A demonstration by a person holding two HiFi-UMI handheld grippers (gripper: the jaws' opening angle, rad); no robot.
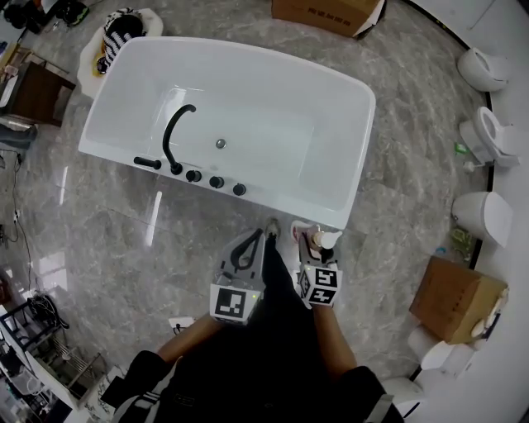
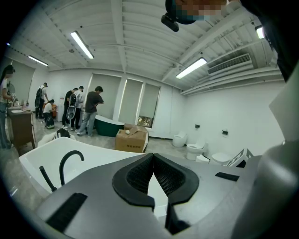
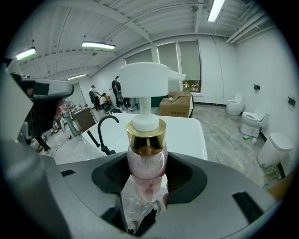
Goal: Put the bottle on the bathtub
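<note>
A clear pink pump bottle point(image 3: 146, 161) with a gold collar and white pump head stands upright between the jaws of my right gripper point(image 3: 147, 170), which is shut on its body. In the head view the bottle point(image 1: 325, 240) and right gripper point(image 1: 321, 248) hover just short of the near rim of the white bathtub point(image 1: 273, 205). My left gripper point(image 1: 258, 240) is beside it on the left, also short of the tub. In the left gripper view the left gripper point(image 2: 153, 158) has its pads touching, with nothing held. The tub point(image 3: 187, 135) lies straight ahead.
A black arched faucet point(image 1: 175, 132) and several black knobs point(image 1: 215, 181) sit on the tub's near-left rim. Cardboard boxes point(image 1: 456, 297) and white toilets point(image 1: 483, 216) line the right side. Another box point(image 1: 326, 12) lies beyond the tub. People point(image 2: 91, 109) stand far off.
</note>
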